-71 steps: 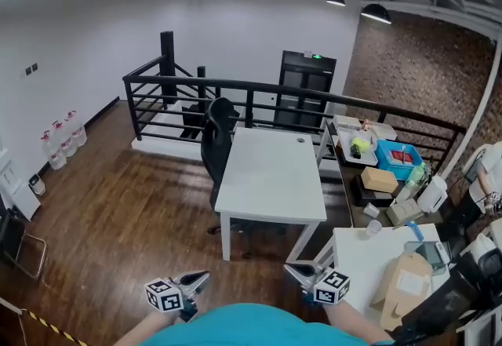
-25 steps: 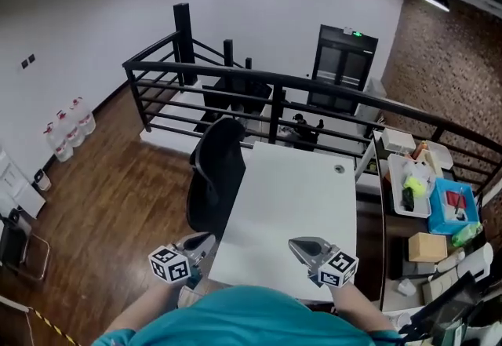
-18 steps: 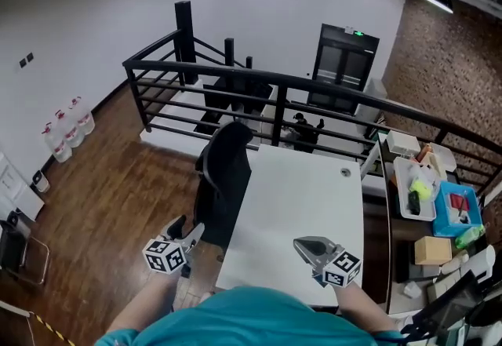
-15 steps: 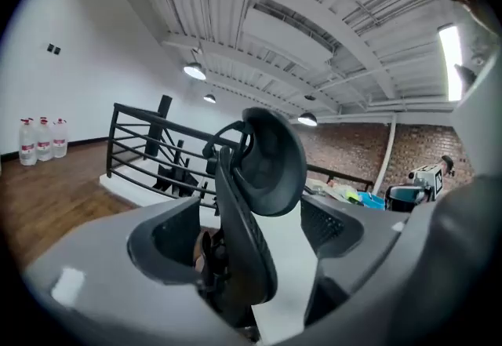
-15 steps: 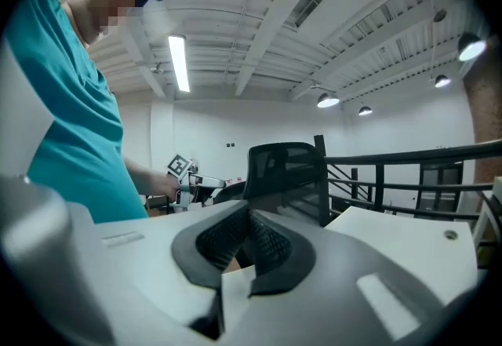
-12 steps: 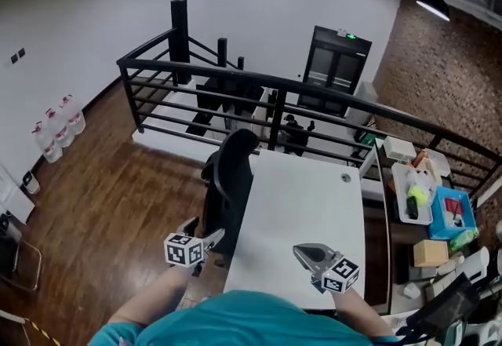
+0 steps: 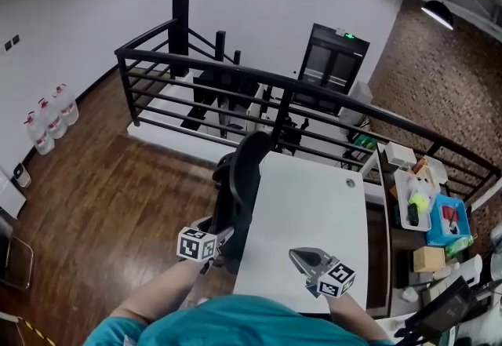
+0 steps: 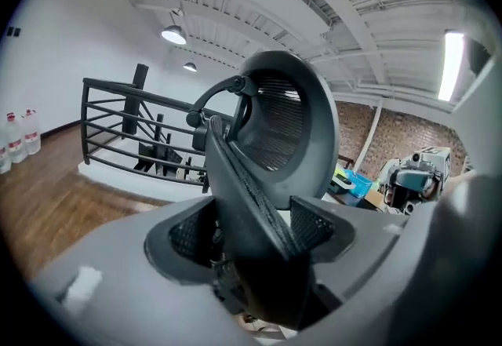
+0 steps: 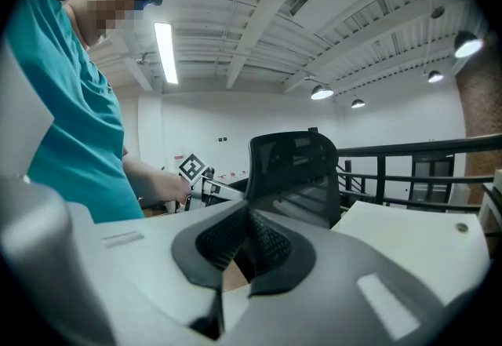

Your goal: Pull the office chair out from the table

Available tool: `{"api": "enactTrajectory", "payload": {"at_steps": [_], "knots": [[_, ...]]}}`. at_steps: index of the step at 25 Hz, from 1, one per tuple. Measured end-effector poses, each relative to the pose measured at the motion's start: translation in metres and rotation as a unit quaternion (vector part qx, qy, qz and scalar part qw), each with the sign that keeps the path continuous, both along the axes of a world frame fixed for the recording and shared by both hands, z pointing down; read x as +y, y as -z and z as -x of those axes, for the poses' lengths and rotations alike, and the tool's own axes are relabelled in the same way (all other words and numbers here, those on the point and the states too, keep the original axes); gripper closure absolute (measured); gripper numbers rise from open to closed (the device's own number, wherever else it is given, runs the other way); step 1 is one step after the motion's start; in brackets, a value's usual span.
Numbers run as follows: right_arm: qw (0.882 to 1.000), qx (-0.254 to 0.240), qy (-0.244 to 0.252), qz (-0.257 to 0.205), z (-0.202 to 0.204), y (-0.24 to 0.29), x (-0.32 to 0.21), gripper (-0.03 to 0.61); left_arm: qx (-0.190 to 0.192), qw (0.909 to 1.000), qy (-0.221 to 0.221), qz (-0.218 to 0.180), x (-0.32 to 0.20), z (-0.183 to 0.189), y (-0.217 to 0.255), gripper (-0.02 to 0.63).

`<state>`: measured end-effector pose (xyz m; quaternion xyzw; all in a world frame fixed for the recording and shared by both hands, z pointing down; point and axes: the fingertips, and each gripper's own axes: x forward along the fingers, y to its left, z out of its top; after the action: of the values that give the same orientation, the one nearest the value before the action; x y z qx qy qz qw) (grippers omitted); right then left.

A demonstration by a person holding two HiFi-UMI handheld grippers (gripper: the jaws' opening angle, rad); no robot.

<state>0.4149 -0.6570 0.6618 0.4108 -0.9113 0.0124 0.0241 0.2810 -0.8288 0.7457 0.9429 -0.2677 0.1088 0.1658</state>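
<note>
The black mesh office chair [image 7: 247, 172] stands tucked against the left side of the white table [image 7: 314, 203]. My left gripper [image 7: 222, 236] is at the near edge of the chair's backrest. In the left gripper view the backrest rim [image 8: 278, 125] runs between the jaws, which are closing around it; a sliver of gap still shows at the left pad [image 8: 188, 233]. My right gripper [image 7: 296, 256] hovers over the table's near end, shut and empty. The right gripper view shows the chair [image 9: 294, 172], the table top [image 9: 408, 234] and the pads meeting at the gripper's [image 9: 249, 246] tip.
A black railing [image 7: 235, 78] runs behind the table and chair. Wooden floor [image 7: 102, 195] spreads out to the chair's left, with water bottles [image 7: 47, 121] by the wall. A cluttered side table [image 7: 423, 211] stands to the right.
I have come closer to the table. My left gripper opened, swung right and forward to the chair's backrest. The right gripper stayed shut over the table top.
</note>
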Motion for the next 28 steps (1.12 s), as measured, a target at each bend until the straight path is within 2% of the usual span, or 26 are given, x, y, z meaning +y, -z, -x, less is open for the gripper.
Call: {"api": "enactTrajectory", "payload": {"at_steps": [5,11,17,28], "knots": [[1.0,-0.004,0.02,-0.003,-0.001,0.002,-0.023,0.58,-0.015,0.9989,0.041,0.016,-0.018,0.009,-0.003,0.382],[0.999,-0.004,0.043,0.006,0.005,-0.005,-0.046,0.58,-0.021,0.9957,0.084,0.031,-0.053,0.04,-0.003,0.457],[0.998,0.006,0.06,0.009,0.016,-0.003,-0.063,0.58,-0.009,0.9931,0.107,0.046,-0.085,0.087,0.001,0.474],[0.998,0.005,0.066,0.009,0.055,0.014,-0.09,0.58,-0.013,0.9925,0.111,0.049,-0.116,0.156,0.007,0.468]]}}
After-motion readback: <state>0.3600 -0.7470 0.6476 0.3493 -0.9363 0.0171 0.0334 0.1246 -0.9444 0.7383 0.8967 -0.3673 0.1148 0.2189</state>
